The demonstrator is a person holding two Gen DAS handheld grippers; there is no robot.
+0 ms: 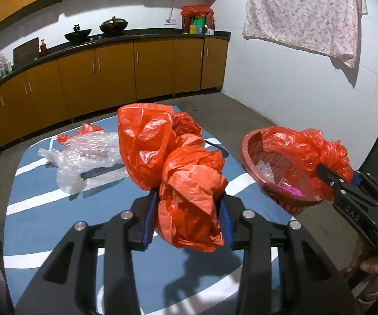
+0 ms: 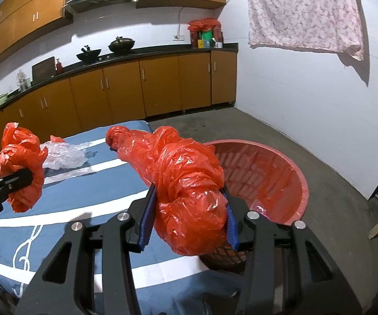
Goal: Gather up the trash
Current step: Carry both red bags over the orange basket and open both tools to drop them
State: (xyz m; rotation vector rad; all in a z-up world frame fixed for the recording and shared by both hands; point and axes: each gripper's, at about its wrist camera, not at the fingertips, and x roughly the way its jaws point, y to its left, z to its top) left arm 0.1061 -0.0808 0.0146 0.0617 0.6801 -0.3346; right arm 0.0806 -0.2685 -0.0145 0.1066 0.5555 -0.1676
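My left gripper [image 1: 189, 197] is shut on a crumpled red plastic bag [image 1: 189, 178], held above the blue striped table cloth [image 1: 44, 210]. To its right, my right gripper [image 1: 338, 173] is shut on a second red bag [image 1: 301, 147] over the red plastic basket [image 1: 246, 152]. In the right wrist view that second red bag [image 2: 189, 183] fills my right gripper [image 2: 189, 191], with the basket [image 2: 267, 173] just behind it. My left gripper [image 2: 18, 181] shows there at the left with its red bag [image 2: 21, 152]. Clear plastic wrap [image 1: 84, 157] and a small red scrap [image 1: 86, 130] lie on the cloth.
The basket holds clear plastic [image 1: 265, 169] and something pink [image 1: 291, 190]. Another dark red bundle [image 1: 186, 124] lies behind the left bag. Brown cabinets [image 1: 149, 65] with woks line the far wall. A floral cloth [image 1: 301, 13] hangs at the right above bare concrete floor [image 2: 333, 157].
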